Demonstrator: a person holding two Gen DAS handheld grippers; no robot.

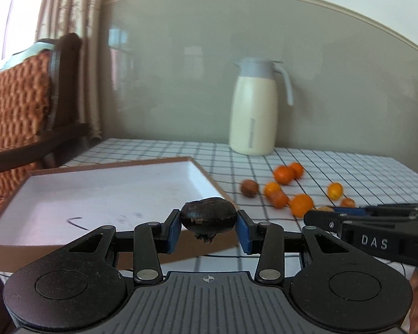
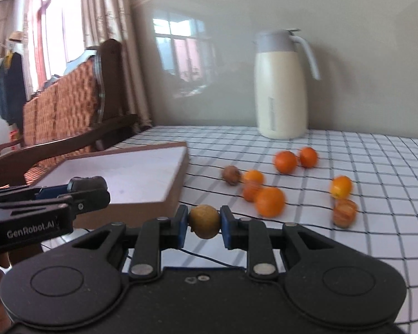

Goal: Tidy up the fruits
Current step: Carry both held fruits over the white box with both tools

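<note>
My left gripper (image 1: 208, 226) is shut on a dark brown wrinkled fruit (image 1: 208, 215), held above the near right corner of a shallow white-lined cardboard tray (image 1: 97, 192). My right gripper (image 2: 204, 224) is shut on a small yellow-brown round fruit (image 2: 204, 221), right of the tray (image 2: 131, 172). In the right wrist view the left gripper (image 2: 86, 188) shows side-on with the dark fruit (image 2: 87, 181) in its tips. In the left wrist view the right gripper (image 1: 320, 215) enters from the right. Several small oranges (image 2: 270, 201) and a brown fruit (image 2: 231, 175) lie loose on the checked tablecloth (image 2: 362, 236).
A cream jug with a grey lid (image 1: 255, 108) stands at the back of the table against the wall. A wooden chair with a woven back (image 1: 19, 111) stands left of the table beside curtains. A peeled orange fruit (image 2: 345, 213) lies at the right.
</note>
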